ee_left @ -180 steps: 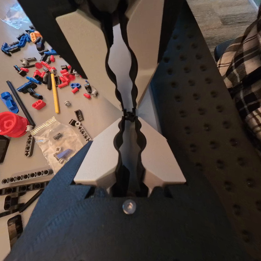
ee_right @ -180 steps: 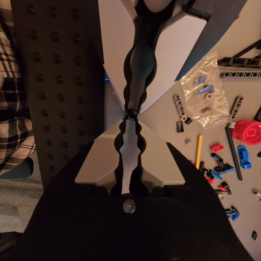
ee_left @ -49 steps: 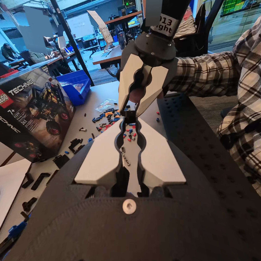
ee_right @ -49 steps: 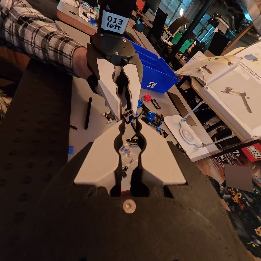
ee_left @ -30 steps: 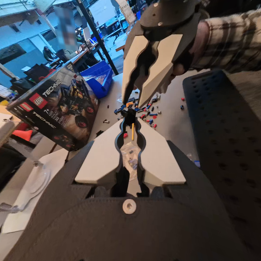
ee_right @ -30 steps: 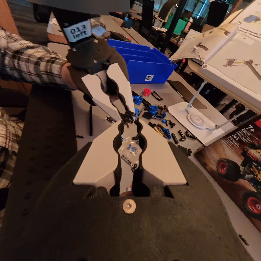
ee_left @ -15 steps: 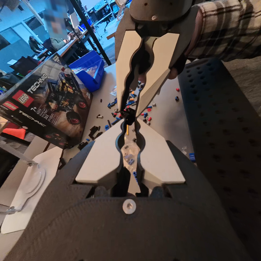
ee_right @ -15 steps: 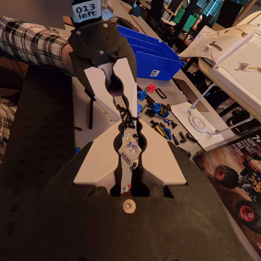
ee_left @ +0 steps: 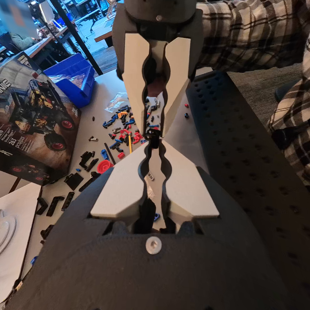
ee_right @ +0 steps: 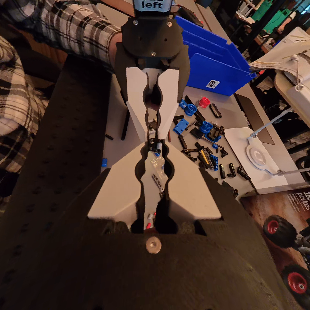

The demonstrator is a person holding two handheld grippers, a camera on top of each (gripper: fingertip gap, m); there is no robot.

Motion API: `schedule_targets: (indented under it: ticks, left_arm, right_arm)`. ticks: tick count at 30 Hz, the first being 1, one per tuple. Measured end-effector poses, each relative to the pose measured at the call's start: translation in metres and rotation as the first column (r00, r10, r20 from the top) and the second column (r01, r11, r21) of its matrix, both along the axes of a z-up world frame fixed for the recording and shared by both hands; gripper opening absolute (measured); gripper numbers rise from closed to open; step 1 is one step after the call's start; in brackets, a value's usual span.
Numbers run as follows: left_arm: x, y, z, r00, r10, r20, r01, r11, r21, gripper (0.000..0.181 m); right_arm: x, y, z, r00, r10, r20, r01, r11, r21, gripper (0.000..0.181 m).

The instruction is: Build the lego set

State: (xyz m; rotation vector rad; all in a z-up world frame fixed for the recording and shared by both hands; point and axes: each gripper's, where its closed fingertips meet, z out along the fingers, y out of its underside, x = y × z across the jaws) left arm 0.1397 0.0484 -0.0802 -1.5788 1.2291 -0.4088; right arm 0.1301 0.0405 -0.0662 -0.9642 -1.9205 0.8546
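Tips meet mid-air: my left gripper [ee_left: 153, 145] pinches a small black piece [ee_left: 154, 136], jaws narrow on it, and my right gripper [ee_right: 155, 147] clamps a black-and-grey connector [ee_right: 155, 145] nose to nose with it. Whether the two parts are already joined, I cannot tell. Below on the table [ee_left: 94, 124], loose bricks [ee_left: 125, 132] lie scattered at 11 o'clock, the box [ee_left: 36, 120] at 9 o'clock, the blue bin [ee_left: 73, 82] beyond it.
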Motion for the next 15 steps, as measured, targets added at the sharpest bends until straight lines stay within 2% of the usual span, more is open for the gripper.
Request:
schedule_targets:
  ticks: [10, 15]
  left_arm:
    - [0.009, -0.018, -0.002, 0.993, -0.119, 0.014, 0.119, 0.991, -0.063, 0.006]
    - [0.004, -0.011, 0.002, 0.995, -0.080, 0.053, 0.083, 0.994, -0.065, 0.006]
  right_arm:
    - [0.010, -0.018, -0.003, 0.982, 0.163, 0.091, -0.160, 0.986, -0.038, 0.016]
    - [0.005, -0.010, 0.001, 0.991, 0.120, 0.053, -0.116, 0.991, -0.065, 0.016]
